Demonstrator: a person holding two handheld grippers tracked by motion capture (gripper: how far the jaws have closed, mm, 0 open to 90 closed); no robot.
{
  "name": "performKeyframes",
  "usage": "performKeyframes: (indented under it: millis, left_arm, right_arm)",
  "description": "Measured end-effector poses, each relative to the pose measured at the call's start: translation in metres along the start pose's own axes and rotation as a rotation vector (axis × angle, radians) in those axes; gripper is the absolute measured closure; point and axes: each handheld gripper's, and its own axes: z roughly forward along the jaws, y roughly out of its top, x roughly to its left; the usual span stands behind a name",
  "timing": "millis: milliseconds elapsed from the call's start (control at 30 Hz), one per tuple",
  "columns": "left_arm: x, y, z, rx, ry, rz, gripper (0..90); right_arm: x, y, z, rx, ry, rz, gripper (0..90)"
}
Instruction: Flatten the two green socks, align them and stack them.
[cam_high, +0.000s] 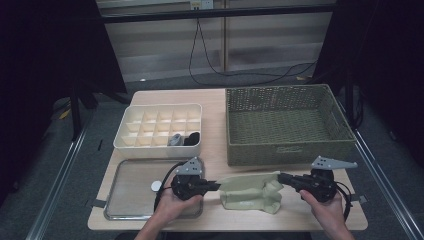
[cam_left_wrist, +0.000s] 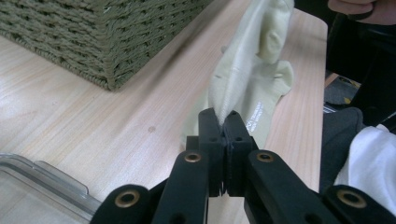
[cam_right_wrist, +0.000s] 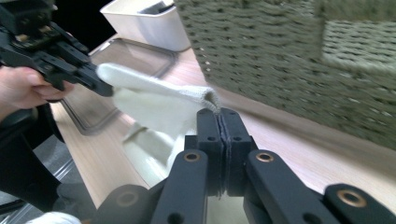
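The pale green sock lies at the 6 o'clock edge of the table, just in front of the woven basket, stretched between my two tools. My left tool is clenched on the sock's 9 o'clock end; my right tool is clenched on the cuff at its 3 o'clock end. I judge the item to be light, soft and limp: the unsupported middle sags and bunches on the table. It is not fragile, but knit fabric can slip from a shallow pinch. Grip on a doubled edge or cuff, with the fabric well between the pads, and keep light tension between both tools.
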Motion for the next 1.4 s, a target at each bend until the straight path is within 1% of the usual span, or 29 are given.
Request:
performKeyframes:
  millis: [100,167,233,300,333,367,433,533,567,600,633,667,700,733,767,800,833,867,900,933,967,1000,1033,1100,1133,1167,1233,1267,1400]
  left_arm:
    - [-0.002,0.0,0.0,0.008,-0.012,0.007,89.2]
    - [-0.004,-0.001,0.0,0.006,-0.024,0.003,89.3]
    - [-0.007,-0.001,-0.001,0.013,-0.032,-0.001,89.3]
    - [-0.013,-0.001,-0.003,0.017,-0.047,0.007,89.3]
    - [-0.015,-0.001,-0.005,0.017,-0.052,0.015,89.3]
    - [-0.017,-0.002,-0.007,0.015,-0.058,0.011,89.3]
    - [-0.019,-0.005,-0.01,0.01,-0.071,0.005,89.3]
    - [-0.021,-0.009,-0.009,0.025,-0.077,0.002,89.2]
    - [-0.021,-0.01,-0.007,0.036,-0.069,0.006,89.2]
    - [-0.02,-0.01,-0.004,0.053,-0.044,0.004,89.1]
    - [-0.018,-0.011,-0.001,0.067,-0.037,0.007,89.1]
    - [-0.017,-0.012,0.002,0.072,-0.036,0.0,89.1]
    - [-0.015,-0.012,0.004,0.075,-0.032,-0.004,89.0]
    - [-0.01,-0.012,0.006,0.079,-0.02,-0.016,88.7]
    - [-0.01,-0.012,0.006,0.079,-0.02,-0.016,88.5]
    - [-0.008,-0.012,0.007,0.077,-0.016,-0.023,88.2]
    - [-0.006,-0.012,0.008,0.079,-0.012,-0.028,87.9]
    - [-0.002,-0.012,0.012,0.087,-0.006,-0.035,87.5]
    - [-0.002,-0.012,0.012,0.087,-0.006,-0.035,86.8]
    - [0.0,-0.012,0.014,0.087,-0.003,-0.037,85.8]
    - [0.001,-0.012,0.015,0.094,-0.001,-0.043,85.8]
    - [0.002,-0.012,0.016,0.094,0.0,-0.045,83.9]
    - [0.003,-0.012,0.016,0.097,0.005,-0.049,83.9]
    - [0.005,-0.011,0.016,0.091,0.008,-0.054,81.7]
    - [0.006,-0.011,0.016,0.087,0.011,-0.052,80.0]
    - [0.006,-0.011,0.016,0.084,0.014,-0.059,80.0]
    - [0.008,-0.01,0.015,0.084,0.021,-0.063,77.9]
    - [0.009,-0.01,0.015,0.075,0.023,-0.066,77.0]
    - [0.013,-0.009,0.014,0.066,0.037,-0.075,71.1]
  right_arm:
    - [-0.003,-0.004,-0.002,0.019,-0.026,0.002,88.9]
    - [-0.006,-0.009,-0.004,0.033,-0.033,0.015,88.9]
    - [-0.006,-0.01,-0.005,0.036,-0.034,0.024,89.0]
    - [-0.001,-0.011,-0.008,0.042,-0.027,0.02,89.0]
    - [0.006,-0.013,-0.013,0.032,-0.025,0.016,89.0]
    - [0.006,-0.013,-0.013,0.032,-0.025,0.016,89.0]
    - [0.012,-0.016,-0.017,0.03,-0.019,0.007,89.0]
    - [0.018,-0.021,-0.019,0.048,-0.014,0.005,89.0]
    - [0.017,-0.022,-0.017,0.054,-0.009,0.009,89.0]
    - [0.014,-0.023,-0.011,0.084,-0.008,0.007,88.9]
    - [0.014,-0.023,-0.011,0.084,-0.008,0.007,88.9]
    - [0.012,-0.023,-0.007,0.098,-0.008,0.007,88.9]
    - [0.007,-0.021,0.002,0.118,-0.016,0.002,88.9]
    - [0.004,-0.02,0.005,0.128,-0.024,-0.004,88.9]
    - [0.001,-0.018,0.009,0.134,-0.03,-0.005,88.9]
    - [-0.002,-0.017,0.013,0.142,-0.036,0.001,88.8]
    - [-0.006,-0.015,0.017,0.146,-0.041,-0.004,88.8]
    - [-0.008,-0.014,0.021,0.161,-0.053,-0.009,88.8]
    - [-0.008,-0.014,0.021,0.161,-0.053,-0.009,88.8]
    - [-0.012,-0.012,0.03,0.181,-0.061,-0.026,88.6]
    - [-0.012,-0.012,0.03,0.181,-0.061,-0.026,88.6]
    - [-0.014,-0.01,0.037,0.195,-0.063,-0.031,88.2]
    - [-0.014,-0.01,0.037,0.195,-0.063,-0.031,88.2]
    - [-0.016,-0.008,0.044,0.206,-0.062,-0.048,87.2]
    - [-0.018,-0.008,0.049,0.216,-0.056,-0.053,84.3]
    - [-0.018,-0.008,0.049,0.216,-0.056,-0.053,84.3]
    - [-0.02,-0.009,0.051,0.219,-0.052,-0.043,81.2]
    - [-0.02,-0.009,0.049,0.214,-0.056,-0.04,78.9]
    - [-0.024,-0.011,0.041,0.183,-0.061,-0.02,74.4]
